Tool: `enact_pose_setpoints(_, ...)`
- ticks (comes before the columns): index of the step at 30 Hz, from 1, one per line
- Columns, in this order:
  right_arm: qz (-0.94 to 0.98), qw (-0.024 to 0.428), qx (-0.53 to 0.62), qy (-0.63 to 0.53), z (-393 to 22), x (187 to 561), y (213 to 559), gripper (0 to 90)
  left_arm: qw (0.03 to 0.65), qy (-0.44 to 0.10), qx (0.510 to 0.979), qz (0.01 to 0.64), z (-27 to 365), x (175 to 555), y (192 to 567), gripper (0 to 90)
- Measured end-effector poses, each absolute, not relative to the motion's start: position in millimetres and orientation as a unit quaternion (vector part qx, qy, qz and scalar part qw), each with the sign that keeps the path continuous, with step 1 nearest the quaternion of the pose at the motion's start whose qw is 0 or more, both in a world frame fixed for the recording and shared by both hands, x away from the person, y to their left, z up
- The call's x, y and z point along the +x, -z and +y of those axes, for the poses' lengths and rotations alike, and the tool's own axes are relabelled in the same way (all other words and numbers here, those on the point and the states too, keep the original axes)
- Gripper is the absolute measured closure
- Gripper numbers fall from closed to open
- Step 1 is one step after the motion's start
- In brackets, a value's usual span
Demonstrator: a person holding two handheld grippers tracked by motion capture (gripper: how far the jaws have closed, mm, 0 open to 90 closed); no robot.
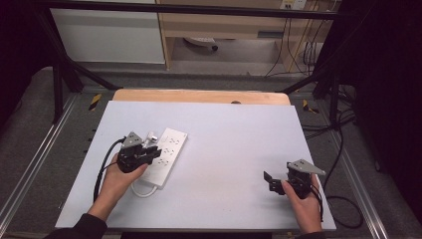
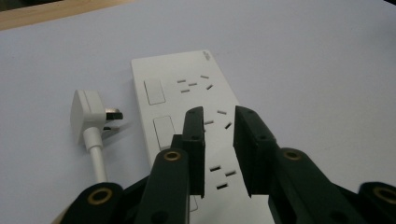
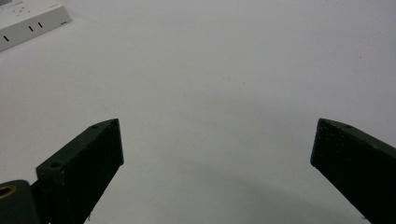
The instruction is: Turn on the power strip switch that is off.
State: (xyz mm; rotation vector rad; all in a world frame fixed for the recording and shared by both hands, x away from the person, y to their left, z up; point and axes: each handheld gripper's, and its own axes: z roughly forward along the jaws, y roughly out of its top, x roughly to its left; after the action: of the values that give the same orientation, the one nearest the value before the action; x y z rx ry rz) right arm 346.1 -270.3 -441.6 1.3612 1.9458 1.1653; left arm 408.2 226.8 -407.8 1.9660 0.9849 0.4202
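Observation:
A white power strip (image 1: 169, 149) lies on the left half of the white board (image 1: 234, 134), with its sockets (image 2: 187, 79) facing up. Its white plug (image 1: 151, 135) lies unplugged just beside the strip, prongs (image 2: 86, 109) toward it, and the white cable (image 1: 142, 191) loops off the strip's near end. My left gripper (image 1: 155, 152) hovers over the strip's middle sockets (image 2: 219, 114); its jaws stand a narrow gap apart with nothing between them. My right gripper (image 1: 268, 181) rests low over bare board at the near right, jaws (image 3: 218, 128) wide open and holding nothing. One end of the strip (image 3: 28, 23) lies far off from it.
The board covers a wooden table whose far edge (image 1: 199, 95) shows. Black frame bars (image 1: 59, 74) stand at the table's left and right back corners. Black cables (image 1: 343, 199) trail on the floor to the right. A wooden cabinet (image 1: 224, 25) stands behind.

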Motion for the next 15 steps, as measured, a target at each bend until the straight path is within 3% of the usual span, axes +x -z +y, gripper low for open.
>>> enact_pose_setpoints(15, 0.712, 0.245, 0.5, -0.428, -270.6, 346.0, 441.6, 3.0, 0.43, -0.161, 0.799, 0.389, 223.9, 411.4, 412.6, 89.0)
